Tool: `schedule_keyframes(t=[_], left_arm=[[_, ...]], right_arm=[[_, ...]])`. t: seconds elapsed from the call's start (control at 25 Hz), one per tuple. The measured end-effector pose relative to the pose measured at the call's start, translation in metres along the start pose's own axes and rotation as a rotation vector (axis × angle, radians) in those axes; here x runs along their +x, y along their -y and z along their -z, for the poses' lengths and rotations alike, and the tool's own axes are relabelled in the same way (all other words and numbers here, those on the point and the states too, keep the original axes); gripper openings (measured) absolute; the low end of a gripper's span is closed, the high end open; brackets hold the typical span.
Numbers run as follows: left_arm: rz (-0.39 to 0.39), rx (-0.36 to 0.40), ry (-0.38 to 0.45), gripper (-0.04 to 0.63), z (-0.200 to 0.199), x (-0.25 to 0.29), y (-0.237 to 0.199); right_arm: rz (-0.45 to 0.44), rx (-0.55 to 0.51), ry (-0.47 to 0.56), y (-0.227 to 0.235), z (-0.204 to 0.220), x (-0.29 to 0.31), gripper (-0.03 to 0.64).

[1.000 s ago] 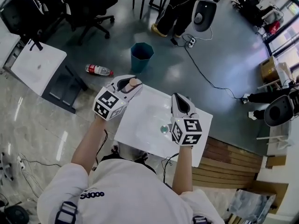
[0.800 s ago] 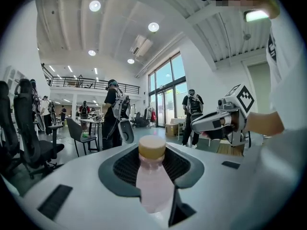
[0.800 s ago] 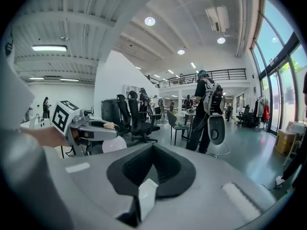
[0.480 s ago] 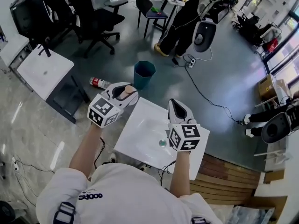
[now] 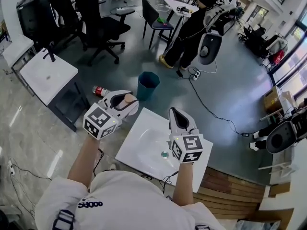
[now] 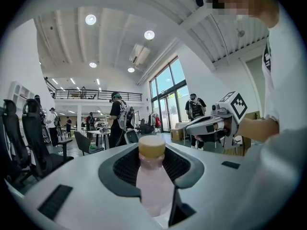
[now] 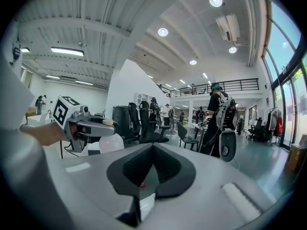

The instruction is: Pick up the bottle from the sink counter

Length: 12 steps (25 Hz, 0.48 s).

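1. Jaws of the left gripper stand fairly wide and are closed on a clear plastic bottle of pale pink liquid with a tan cap. The bottle lies lengthways along them, with its cap pointing away from the hand.
2. The right gripper has its jaws brought together with nothing between them. It hangs over the white square sink counter, near the basin's drain.
3. Risk, as a judgement: the smooth, rounded bottle is held along its length rather than across it, so it could slide forward out of the jaws if the gripper tips downward or the squeeze eases.
4. A second risk is that the liquid shifts inside and swings the cap end down, which would twist the bottle in the hold.
5. The bottle is inside the left gripper's hold, with only the cap and shoulder past the jaw tips. It appears raised off the counter, near the counter's far-left corner.
6. Beyond that edge, on the grey floor, a teal waste bin stands, and a clear red-labelled plastic bottle lies on its side just left of it.
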State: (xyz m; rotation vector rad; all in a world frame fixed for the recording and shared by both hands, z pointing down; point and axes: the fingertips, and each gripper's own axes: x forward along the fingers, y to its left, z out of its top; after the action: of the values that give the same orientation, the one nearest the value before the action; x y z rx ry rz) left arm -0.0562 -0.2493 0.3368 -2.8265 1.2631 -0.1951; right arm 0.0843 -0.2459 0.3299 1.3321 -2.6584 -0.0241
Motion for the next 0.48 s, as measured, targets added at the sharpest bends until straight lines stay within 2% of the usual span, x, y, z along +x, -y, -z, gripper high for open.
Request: schedule_keyframes(t=[0.48], left_arm=[[0.044,0.008,-0.009,0.135,0.0,0.008,0.012]], right_arm=[[0.037,-0.053,-0.054,0.005,0.012,-0.003,0.009]])
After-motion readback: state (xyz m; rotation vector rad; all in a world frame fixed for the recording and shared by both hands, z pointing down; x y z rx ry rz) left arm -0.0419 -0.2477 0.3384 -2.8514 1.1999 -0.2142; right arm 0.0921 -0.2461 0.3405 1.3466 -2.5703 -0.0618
